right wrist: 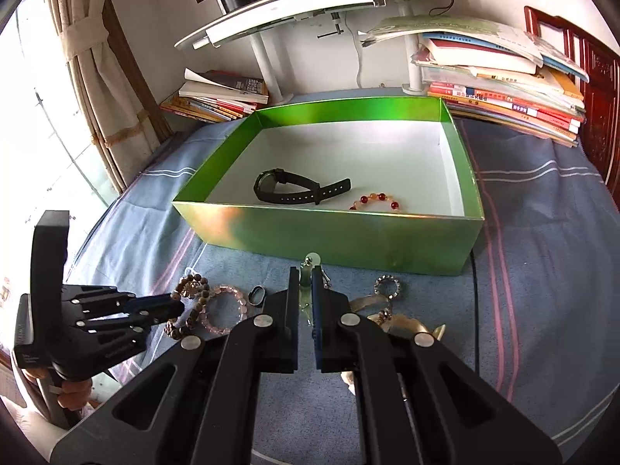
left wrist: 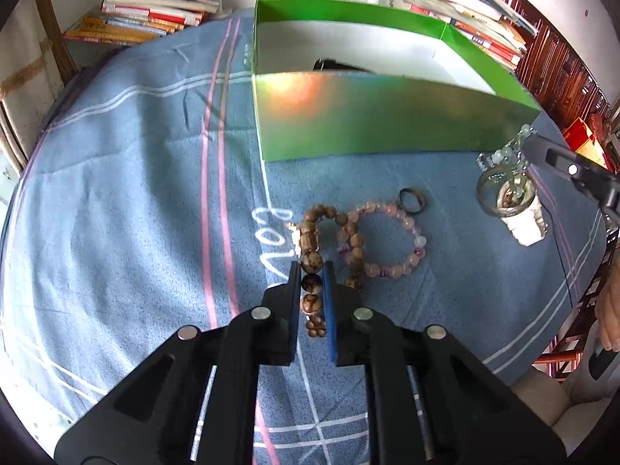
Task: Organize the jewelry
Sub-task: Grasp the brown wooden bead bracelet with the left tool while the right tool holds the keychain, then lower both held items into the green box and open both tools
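Both grippers pinch beads: our left gripper (left wrist: 311, 271) closes on the brown bead bracelet (left wrist: 310, 248) on the cloth; our right gripper (right wrist: 306, 283) lifts the pale green strand (right wrist: 308, 271) near the green box (right wrist: 329, 232). Dangling loops may snag the pink bracelet (left wrist: 381, 240) or box wall.

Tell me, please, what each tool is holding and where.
Left tool clamps the brown bead bracelet on its large beads; right tool grips the pale green bead piece near its top.

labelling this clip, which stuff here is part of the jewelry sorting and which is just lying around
Part of the job:
green box
black watch and red bead bracelet, both in the box
brown bead bracelet
pink bead bracelet
pale green bead piece
dark ring

Lying about:
book stacks
curtain
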Demonstrator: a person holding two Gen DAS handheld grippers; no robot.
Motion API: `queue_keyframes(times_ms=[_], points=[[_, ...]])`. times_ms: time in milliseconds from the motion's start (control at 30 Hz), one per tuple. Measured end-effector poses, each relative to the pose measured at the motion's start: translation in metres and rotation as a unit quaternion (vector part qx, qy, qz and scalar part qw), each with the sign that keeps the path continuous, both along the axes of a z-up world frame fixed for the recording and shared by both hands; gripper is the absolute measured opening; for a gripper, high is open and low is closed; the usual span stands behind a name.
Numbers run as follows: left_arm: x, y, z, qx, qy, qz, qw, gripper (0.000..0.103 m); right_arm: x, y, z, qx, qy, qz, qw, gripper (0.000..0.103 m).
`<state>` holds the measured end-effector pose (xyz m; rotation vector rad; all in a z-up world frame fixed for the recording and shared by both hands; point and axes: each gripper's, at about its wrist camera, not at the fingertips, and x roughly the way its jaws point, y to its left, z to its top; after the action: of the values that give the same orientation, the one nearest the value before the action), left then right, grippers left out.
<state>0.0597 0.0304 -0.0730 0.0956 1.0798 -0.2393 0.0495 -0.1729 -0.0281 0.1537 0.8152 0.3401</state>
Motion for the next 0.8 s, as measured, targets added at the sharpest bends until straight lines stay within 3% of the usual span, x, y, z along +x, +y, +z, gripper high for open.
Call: queue_keyframes(times_ms=[300, 567, 667, 800], points=[[0.001, -0.004, 0.060, -0.017, -0.089, -0.010, 0.9959, 0.011, -0.005, -0.010, 0.041, -0.022, -0.058, -0.025, 0.998, 0.006], [0.026, -0.022, 0.121, -0.020, -0.182, -0.007, 0.9831, 0.011, 0.008, -0.007, 0.084, -0.113, -0.138, -0.119, 0.977, 0.006], [0.045, -0.029, 0.130, -0.024, -0.194, -0.006, 0.9808, 0.011, 0.023, -0.003, 0.083, -0.141, -0.144, -0.140, 0.969, 0.006], [0.078, -0.043, 0.117, -0.013, -0.175, 0.008, 0.9845, 0.012, 0.051, 0.003, 0.063, -0.155, -0.113, -0.151, 0.970, 0.006]])
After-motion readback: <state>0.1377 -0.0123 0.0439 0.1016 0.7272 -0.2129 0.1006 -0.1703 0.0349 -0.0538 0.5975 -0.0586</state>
